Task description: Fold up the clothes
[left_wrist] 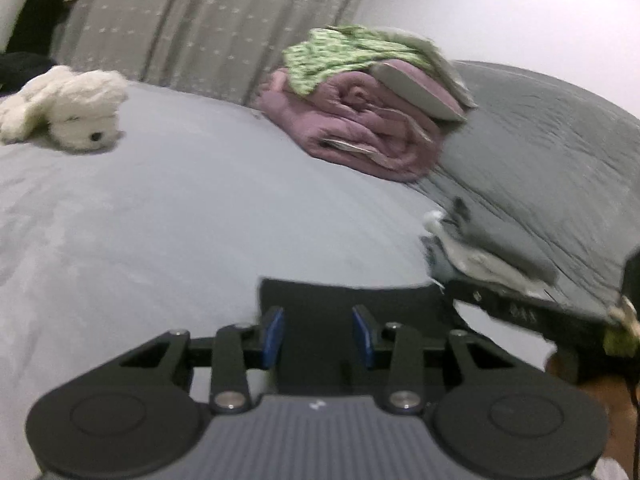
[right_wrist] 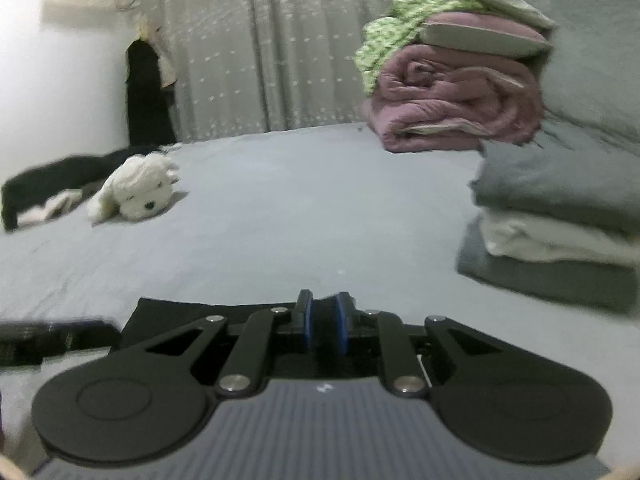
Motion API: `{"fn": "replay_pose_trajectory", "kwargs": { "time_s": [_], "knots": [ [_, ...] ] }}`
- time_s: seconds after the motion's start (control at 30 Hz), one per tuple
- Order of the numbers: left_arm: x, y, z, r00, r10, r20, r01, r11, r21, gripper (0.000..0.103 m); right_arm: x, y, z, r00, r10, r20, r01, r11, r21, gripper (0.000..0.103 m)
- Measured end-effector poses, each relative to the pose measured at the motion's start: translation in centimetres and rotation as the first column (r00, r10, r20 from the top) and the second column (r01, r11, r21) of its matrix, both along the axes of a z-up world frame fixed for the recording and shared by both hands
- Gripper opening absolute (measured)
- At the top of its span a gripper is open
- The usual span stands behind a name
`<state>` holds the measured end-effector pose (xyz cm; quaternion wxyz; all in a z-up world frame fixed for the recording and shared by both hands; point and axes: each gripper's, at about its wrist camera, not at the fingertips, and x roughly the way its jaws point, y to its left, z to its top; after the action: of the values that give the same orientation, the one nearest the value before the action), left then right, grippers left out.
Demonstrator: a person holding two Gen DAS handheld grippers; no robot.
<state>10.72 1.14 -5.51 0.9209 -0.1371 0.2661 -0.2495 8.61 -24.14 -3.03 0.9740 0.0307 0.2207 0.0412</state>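
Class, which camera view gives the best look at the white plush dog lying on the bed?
The right wrist view: the white plush dog lies whole on the grey bed sheet, face and body clear of the frame edge. The left wrist view shows it too, but pushed to the left edge and more distorted.

Item count on the bed: one white plush dog (right_wrist: pixel 136 192); one rolled pink quilt (right_wrist: pixel 456 104); one green patterned cloth (right_wrist: pixel 384 40); one black garment (left_wrist: pixel 344 312); one stack of folded linens (right_wrist: pixel 560 232); two grippers
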Motion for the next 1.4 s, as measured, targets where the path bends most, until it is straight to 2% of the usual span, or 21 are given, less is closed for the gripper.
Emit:
{"fn": "replay_pose_trajectory", "kwargs": {
  "time_s": [0.07, 0.23, 0.27, 0.3, 0.37, 0.53, 0.7, 0.97, 1.17, 1.4],
  "knots": [
    [0.8, -0.5, -0.6, 1.000, 0.012, -0.007, -0.012, 1.000, 0.014, 0.032, 0.7, 0.6, -0.3, 1.000, 0.018, -0.001, -0.018, 0.999, -0.032, 0.017],
    [2.8, -1.7, -2.0, 0.999, 0.044, -0.022, -0.043, 0.998, 0.051, 0.032, 1.9, 0.3, -1.8, 1.000, -0.012, -0.027, 0.010, 0.998, -0.062, 0.015],
    [3.2, -1.6, -2.5, 0.998, 0.056, -0.043, -0.054, 0.998, 0.044, 0.035, 2.2, 0.2, -2.2, 0.999, -0.022, -0.037, 0.019, 0.998, -0.063, 0.013],
    [3.6, -1.4, -2.9, 0.996, 0.068, -0.064, -0.066, 0.997, 0.037, 0.037, 2.4, -0.2, -2.5, 0.998, -0.033, -0.049, 0.031, 0.998, -0.051, 0.012],
    [4.1, -0.8, -3.5, 0.993, 0.069, -0.100, -0.070, 0.998, -0.004, 0.038, 2.7, -0.8, -3.1, 0.996, -0.055, -0.072, 0.053, 0.998, -0.023, 0.023],
    [3.9, -1.3, -3.3, 0.993, 0.071, -0.092, -0.069, 0.997, 0.033, 0.038, 2.7, -1.8, -3.3, 0.991, -0.086, -0.098, 0.094, 0.993, 0.075, 0.026],
    [2.4, -0.8, -2.1, 0.992, 0.094, -0.089, -0.090, 0.995, 0.044, 0.037, 1.3, -1.0, -1.8, 0.993, -0.079, -0.084, 0.083, 0.995, 0.049, 0.026],
    [-2.0, 0.0, 0.0, 0.999, 0.051, -0.016, -0.050, 0.998, 0.036, 0.037, -2.2, 0.0, -0.3, 0.998, 0.015, -0.063, -0.012, 0.999, 0.037, 0.029],
    [-4.9, -1.1, 0.0, 0.999, -0.038, 0.019, 0.036, 0.995, 0.095, 0.037, -4.8, 0.8, -0.5, 0.991, 0.115, -0.069, -0.115, 0.993, -0.001, 0.027],
    [-7.3, -1.4, -1.2, 0.995, -0.094, 0.020, 0.088, 0.979, 0.185, 0.037, -6.7, -0.6, -1.6, 0.984, 0.138, -0.108, -0.143, 0.989, -0.041, 0.026]
  ]
}}
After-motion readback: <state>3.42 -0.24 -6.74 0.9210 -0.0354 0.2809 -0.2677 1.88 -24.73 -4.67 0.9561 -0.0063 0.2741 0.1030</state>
